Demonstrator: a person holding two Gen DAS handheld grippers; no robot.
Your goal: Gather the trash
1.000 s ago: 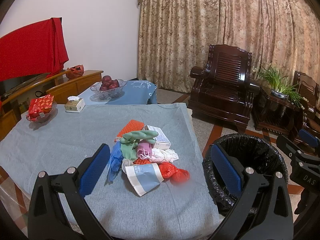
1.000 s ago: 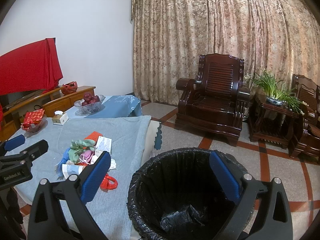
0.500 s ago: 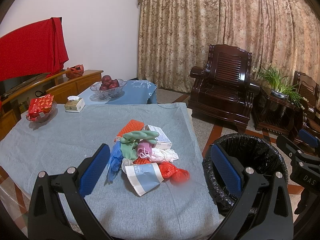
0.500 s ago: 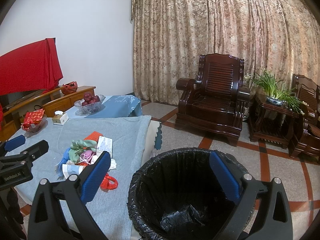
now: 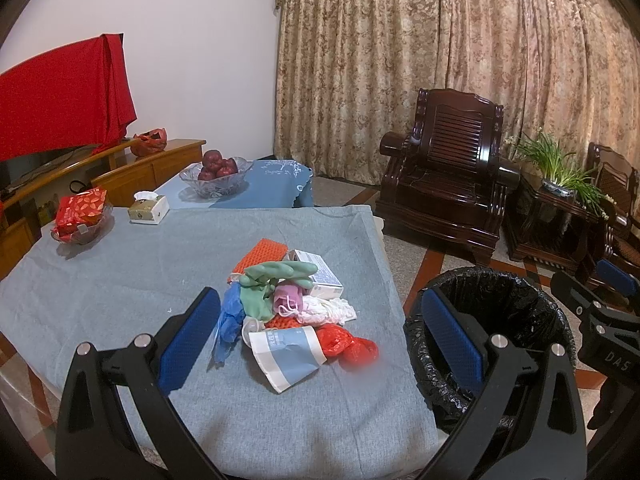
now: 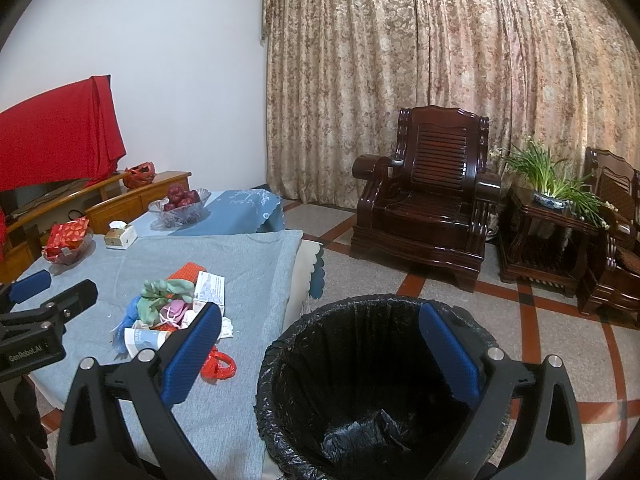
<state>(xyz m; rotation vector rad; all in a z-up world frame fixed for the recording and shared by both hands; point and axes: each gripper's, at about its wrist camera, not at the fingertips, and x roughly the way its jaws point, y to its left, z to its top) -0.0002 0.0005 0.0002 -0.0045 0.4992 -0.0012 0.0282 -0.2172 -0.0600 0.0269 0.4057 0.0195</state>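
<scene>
A pile of trash [image 5: 288,304] lies on the grey tablecloth [image 5: 120,272]: a green glove [image 5: 276,276], a white box [image 5: 320,274], a paper cup [image 5: 286,350], a red bag [image 5: 346,344], a blue glove [image 5: 228,320] and an orange mesh [image 5: 262,252]. The pile also shows in the right wrist view [image 6: 172,308]. A black-lined bin [image 6: 368,392] stands on the floor right of the table [image 5: 492,328]. My left gripper [image 5: 320,336] is open and empty above the pile's near side. My right gripper [image 6: 320,356] is open and empty over the bin.
At the table's far side stand a tissue box [image 5: 148,208], a bowl with a red packet [image 5: 80,220] and a glass bowl of apples [image 5: 216,172]. A dark wooden armchair [image 5: 448,176] and a plant on a side table [image 5: 556,176] stand beyond the bin.
</scene>
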